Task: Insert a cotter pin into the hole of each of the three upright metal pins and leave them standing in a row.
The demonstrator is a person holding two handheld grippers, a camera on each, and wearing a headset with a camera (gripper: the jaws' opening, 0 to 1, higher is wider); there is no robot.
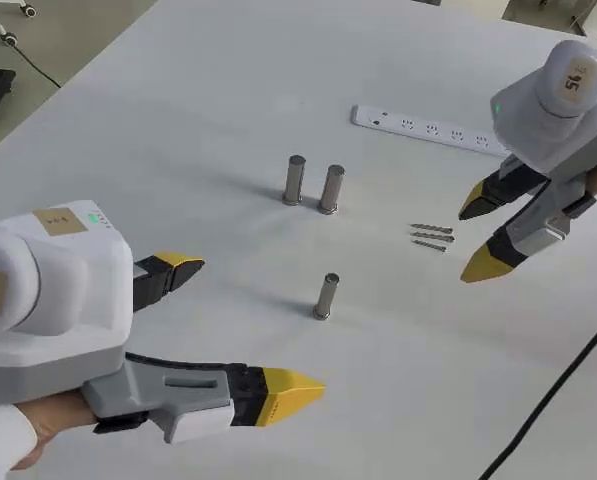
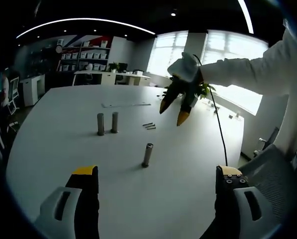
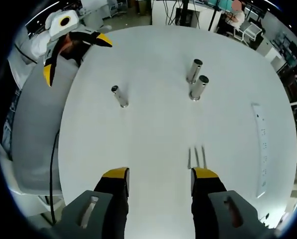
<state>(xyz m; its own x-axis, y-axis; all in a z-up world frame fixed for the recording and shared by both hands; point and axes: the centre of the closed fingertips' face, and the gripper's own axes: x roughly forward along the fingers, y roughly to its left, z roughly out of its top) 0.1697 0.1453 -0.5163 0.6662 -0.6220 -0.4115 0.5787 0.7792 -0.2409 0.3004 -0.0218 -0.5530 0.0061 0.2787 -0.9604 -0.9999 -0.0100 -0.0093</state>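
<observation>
At lower left of the head view the left gripper (image 1: 253,325) hovers with jaws spread and empty, three metal pins (image 1: 325,297) stand upright mid-frame, three cotter pins (image 1: 431,237) lie side by side right of centre, and the right gripper (image 1: 473,241), jaws also spread, hangs just beside them at right.

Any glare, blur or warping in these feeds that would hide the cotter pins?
Head view: even light, soft shadows, cotter pins sharp. Left gripper view: windows blown out behind the right claw, fisheye curves the table, cotter pins tiny. Right gripper view: bright table, edges warped, cotter pins faint ahead of its claw.
</observation>
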